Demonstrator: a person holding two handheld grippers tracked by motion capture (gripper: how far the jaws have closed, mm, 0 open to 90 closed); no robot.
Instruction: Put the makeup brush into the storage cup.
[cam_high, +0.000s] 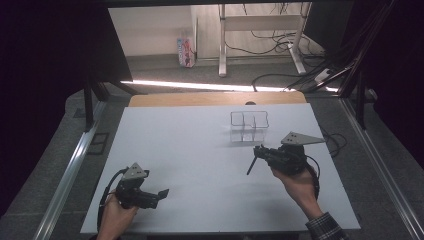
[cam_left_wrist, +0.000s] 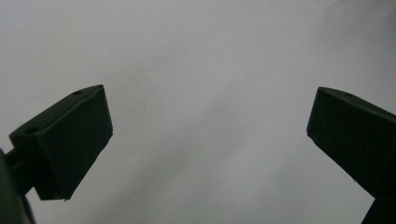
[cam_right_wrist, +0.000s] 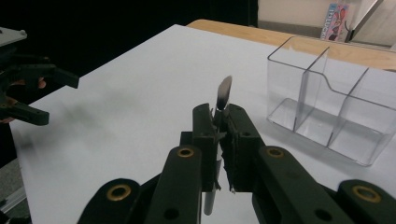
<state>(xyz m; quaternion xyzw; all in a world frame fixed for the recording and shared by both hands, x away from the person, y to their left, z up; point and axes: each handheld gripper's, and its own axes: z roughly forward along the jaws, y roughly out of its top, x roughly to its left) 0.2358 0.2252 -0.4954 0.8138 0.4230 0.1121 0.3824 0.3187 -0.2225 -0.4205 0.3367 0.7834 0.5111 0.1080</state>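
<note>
White table under dim light. Right gripper is clamped on a thin pen-like tool near the clear organizer. Left gripper waits apart, jaws wide and empty. The narrow tool may twist, slip or catch a divider when lowered.

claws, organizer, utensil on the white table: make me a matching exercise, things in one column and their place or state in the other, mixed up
Things:
1. left claw
2. right claw
3. clear plastic organizer
4. slim utensil

Places or states:
a. stands empty on the white table, near its far edge
b. jaws wide apart, nothing between them
c. pinched between two black jaws, rounded tip sticking out past them
d. jaws shut on a thin handle

Pairs: 1-b, 2-d, 3-a, 4-c
</note>
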